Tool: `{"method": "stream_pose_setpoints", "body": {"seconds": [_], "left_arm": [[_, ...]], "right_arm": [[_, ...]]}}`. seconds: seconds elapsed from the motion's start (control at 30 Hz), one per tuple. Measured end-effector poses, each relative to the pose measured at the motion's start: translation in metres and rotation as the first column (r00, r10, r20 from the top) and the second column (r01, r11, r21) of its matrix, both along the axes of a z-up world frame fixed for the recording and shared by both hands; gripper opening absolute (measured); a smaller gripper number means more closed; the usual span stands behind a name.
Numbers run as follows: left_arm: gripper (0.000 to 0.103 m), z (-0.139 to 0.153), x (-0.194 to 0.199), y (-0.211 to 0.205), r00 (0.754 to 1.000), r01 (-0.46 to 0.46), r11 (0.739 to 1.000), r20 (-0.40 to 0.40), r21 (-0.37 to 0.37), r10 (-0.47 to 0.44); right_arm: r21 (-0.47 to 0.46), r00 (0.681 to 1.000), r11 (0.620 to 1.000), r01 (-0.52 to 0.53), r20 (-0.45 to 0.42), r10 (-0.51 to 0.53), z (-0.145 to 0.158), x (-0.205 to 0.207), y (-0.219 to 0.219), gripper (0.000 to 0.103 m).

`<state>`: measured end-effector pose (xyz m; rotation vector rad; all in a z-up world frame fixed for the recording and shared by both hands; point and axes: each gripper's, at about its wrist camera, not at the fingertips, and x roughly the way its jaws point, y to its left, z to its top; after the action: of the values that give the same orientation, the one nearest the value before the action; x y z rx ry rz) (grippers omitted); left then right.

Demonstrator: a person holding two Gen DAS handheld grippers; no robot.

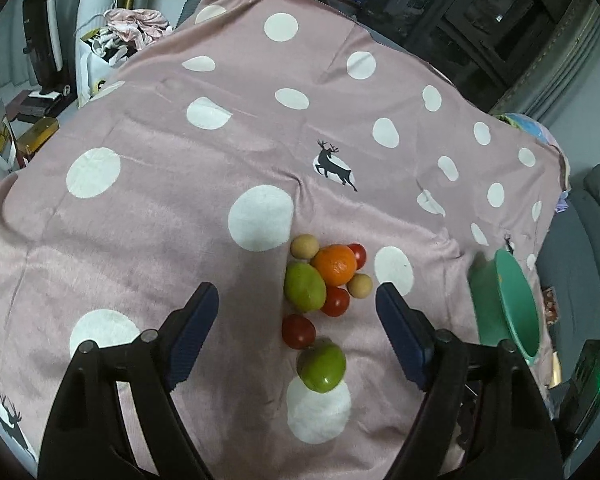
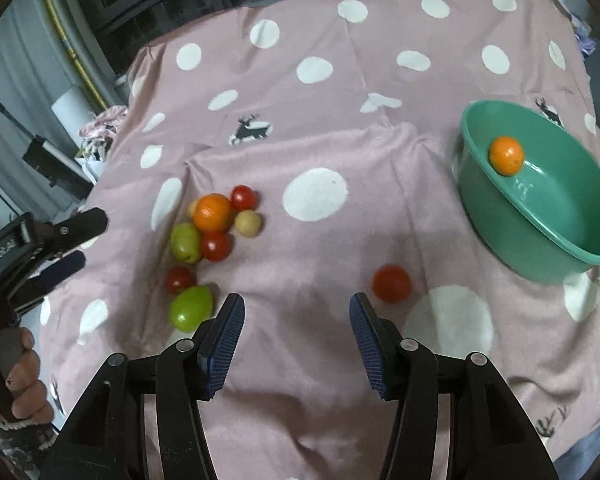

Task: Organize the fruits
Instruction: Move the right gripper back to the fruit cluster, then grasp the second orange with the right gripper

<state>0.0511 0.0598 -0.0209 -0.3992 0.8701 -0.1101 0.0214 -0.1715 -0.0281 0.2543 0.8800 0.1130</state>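
Both grippers are hovering with jaws spread, holding nothing. The right gripper (image 2: 296, 312) is nearing a loose round red tomato (image 2: 391, 283) on the pink dotted cloth-covered surface (image 2: 312, 128); centring the jaws before lifting toward the green plastic bowl (image 2: 556, 248) seems wise. The left gripper (image 1: 296, 300) is waiting over the fruit cluster (image 1: 324, 276).

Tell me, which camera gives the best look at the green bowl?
The right wrist view: the green bowl is seen from above, its inside open, one orange in it. The left wrist view catches only its rim, edge-on at the right, contents hidden.
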Motion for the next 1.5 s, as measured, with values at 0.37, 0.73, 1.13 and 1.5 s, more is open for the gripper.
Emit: {"method": "stream_pose_setpoints", "body": {"seconds": [0.37,0.73,1.13,1.5], "left_arm": [[0.079,-0.001,0.000,-0.009,1.000,0.013,1.000,-0.007,0.009,-0.013],[0.065,0.001,0.004,0.002,1.000,0.005,1.000,-0.014,-0.022,-0.006],[0.052,0.004,0.004,0.029,0.997,-0.064,0.997,-0.038,-0.039,0.063],[0.052,-0.001,0.008,0.032,0.996,-0.063,0.998,-0.066,-0.029,0.061]], "right_arm": [[-0.046,0.997,0.997,0.062,-0.037,-0.064,-0.021,0.010,-0.001,0.055],[0.026,0.999,0.999,-0.018,-0.045,0.019,0.007,0.051,0.031,0.055],[0.148,0.980,0.984,-0.096,-0.161,0.120,0.002,0.110,0.067,0.054],[0.137,0.964,0.983,-0.125,-0.217,0.153,-0.006,0.131,0.083,0.049]]}}
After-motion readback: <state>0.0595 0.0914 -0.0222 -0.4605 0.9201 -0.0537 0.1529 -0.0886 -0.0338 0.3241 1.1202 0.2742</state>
